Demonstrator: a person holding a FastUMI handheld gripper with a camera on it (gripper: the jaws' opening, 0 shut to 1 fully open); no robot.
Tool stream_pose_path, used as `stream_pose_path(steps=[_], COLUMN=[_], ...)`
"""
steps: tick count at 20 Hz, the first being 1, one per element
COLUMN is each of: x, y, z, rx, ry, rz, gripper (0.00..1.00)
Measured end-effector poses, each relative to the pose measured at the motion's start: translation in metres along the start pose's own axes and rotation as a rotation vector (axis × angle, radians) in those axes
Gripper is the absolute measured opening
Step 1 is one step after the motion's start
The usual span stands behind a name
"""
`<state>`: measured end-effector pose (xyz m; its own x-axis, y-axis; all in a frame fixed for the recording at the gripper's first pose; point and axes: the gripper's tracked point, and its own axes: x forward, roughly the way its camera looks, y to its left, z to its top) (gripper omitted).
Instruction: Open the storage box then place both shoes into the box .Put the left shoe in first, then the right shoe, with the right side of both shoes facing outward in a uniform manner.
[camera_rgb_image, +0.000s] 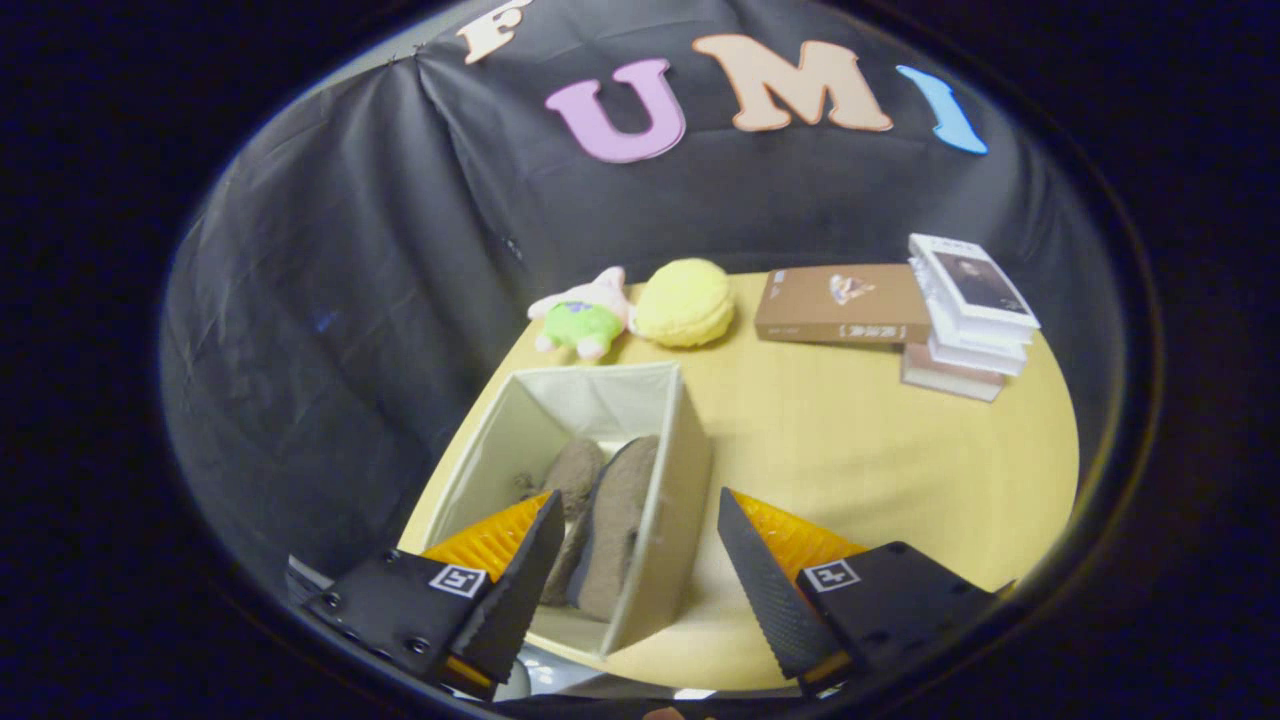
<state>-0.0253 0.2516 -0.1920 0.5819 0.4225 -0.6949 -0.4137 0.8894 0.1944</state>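
An open beige fabric storage box (682, 470) stands on the wooden table (860, 450), just ahead of my fingers. Two grey-brown shoes lie side by side inside it: one (573, 480) toward the left wall, the other (615, 520) against the right wall. My gripper (635, 555) hovers above the box's near end, open, with nothing between its fingers. The left finger (520, 570) hangs over the box's inside and the right finger (760, 580) is outside the right wall, over the table.
At the table's far edge lie a pink-and-green plush toy (583, 318) and a yellow round plush (685, 303). A brown book (842, 304) and a stack of books (965, 315) sit at the far right. Bare table stretches to the right of the box.
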Motion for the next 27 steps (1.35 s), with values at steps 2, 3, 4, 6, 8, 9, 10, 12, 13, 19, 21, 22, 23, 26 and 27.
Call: stream_pose_path(steps=[2,3,4,6,8,9,10,12,13,19,21,22,23,26,27], x=[-0.015,-0.024,-0.032,-0.056,-0.081,-0.094,-0.109,-0.135,-0.148,-0.185,-0.194,-0.198,-0.202,-0.221,-0.226], y=[-0.037,-0.055,-0.072,-0.107,-0.141,-0.157,-0.176,-0.204,-0.215,-0.254,-0.266,-0.270,-0.276,-0.286,-0.287], z=[0.021,0.032,0.046,0.073,0.095,0.105,0.115,0.131,0.137,0.130,0.125,0.124,0.123,0.125,0.125], rx=[0.000,0.001,0.007,0.027,0.040,0.045,0.044,0.034,0.028,0.037,0.050,0.052,0.053,0.055,0.049], ry=[-0.095,-0.150,-0.217,-0.347,-0.462,-0.512,-0.558,-0.642,-0.682,-0.773,-0.779,-0.783,-0.785,-0.798,-0.807], rz=[-0.044,-0.064,-0.079,-0.117,-0.159,-0.185,-0.214,-0.267,-0.285,-0.365,-0.378,-0.383,-0.391,-0.396,-0.395], gripper=[0.99,0.99,0.99,0.98,0.98,0.98,0.98,0.98,0.98,0.98,0.98,0.98,0.98,0.98,0.98])
